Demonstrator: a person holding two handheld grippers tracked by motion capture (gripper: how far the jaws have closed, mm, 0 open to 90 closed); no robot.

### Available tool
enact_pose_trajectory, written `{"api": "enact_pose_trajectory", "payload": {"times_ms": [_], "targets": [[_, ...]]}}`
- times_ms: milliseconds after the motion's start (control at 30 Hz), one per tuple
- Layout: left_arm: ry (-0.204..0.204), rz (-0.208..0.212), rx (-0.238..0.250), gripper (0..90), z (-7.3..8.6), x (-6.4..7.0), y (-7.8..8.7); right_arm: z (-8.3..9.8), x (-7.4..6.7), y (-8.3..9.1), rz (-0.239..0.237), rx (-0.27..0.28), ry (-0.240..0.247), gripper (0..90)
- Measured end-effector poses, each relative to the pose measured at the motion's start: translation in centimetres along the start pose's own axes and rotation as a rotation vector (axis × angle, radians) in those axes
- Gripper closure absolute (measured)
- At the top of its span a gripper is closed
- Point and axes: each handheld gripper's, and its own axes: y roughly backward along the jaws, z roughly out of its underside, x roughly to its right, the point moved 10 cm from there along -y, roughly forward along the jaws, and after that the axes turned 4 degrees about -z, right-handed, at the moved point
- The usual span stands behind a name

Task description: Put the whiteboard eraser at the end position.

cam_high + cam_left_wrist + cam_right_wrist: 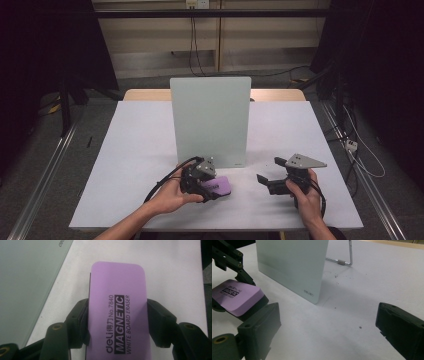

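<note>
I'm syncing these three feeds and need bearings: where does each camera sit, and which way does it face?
High view: above the person's side, facing forward and down on the table and whiteboard; forearms, hands and both tools show.
Left gripper view: on the left tool, facing along its jaws, shut on the purple eraser.
Right gripper view: on the right tool, jaws open, facing the whiteboard.
All three share eraser and whiteboard.

walls: beige panels (pixel 155 35); floor: grey (pixel 45 150); table: white top (pixel 135 150); surroundings: dark
</note>
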Motion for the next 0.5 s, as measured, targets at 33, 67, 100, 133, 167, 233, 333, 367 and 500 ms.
{"api": "enact_pose_trajectory", "payload": {"times_ms": [33, 67, 100, 133, 167, 233, 333, 367, 500], "targets": [[-0.002, -0.006, -0.006, 40.3, 0.07, -0.02, -0.12, -0.02, 0.00, -0.02, 0.000, 0.001, 0.001, 5.8], [0.001, 0.006, 0.005, 40.3, 0.05, 0.07, -0.37, 0.00, 0.01, -0.02, 0.001, 0.000, 0.004, 5.8], [-0.003, 0.002, 0.003, 40.2, 0.13, 0.02, -0.56, 0.02, 0.01, -0.02, 0.000, -0.002, 0.004, 5.8], [0.004, 0.005, 0.000, 39.9, 0.21, 0.02, -0.66, 0.02, 0.02, -0.03, 0.000, -0.003, 0.004, 5.8], [0.006, 0.005, 0.004, 39.7, 0.25, 0.00, -0.74, 0.02, 0.02, -0.03, 0.000, -0.002, 0.004, 5.8], [0.013, 0.009, 0.012, 39.6, 0.24, 0.00, -0.79, 0.04, 0.00, -0.04, -0.001, -0.003, 0.004, 5.8], [0.013, -0.004, 0.008, 38.6, 0.33, -0.09, -0.83, 0.03, -0.01, -0.04, -0.001, -0.003, 0.005, 5.8], [0.014, -0.012, 0.003, 37.5, 0.42, -0.15, -0.88, 0.03, -0.02, -0.04, -0.002, -0.003, 0.006, 5.8], [0.030, -0.021, 0.033, 27.1, 0.29, -0.20, -0.99, 0.02, -0.08, -0.02, -0.003, -0.003, 0.007, 5.8]]}}
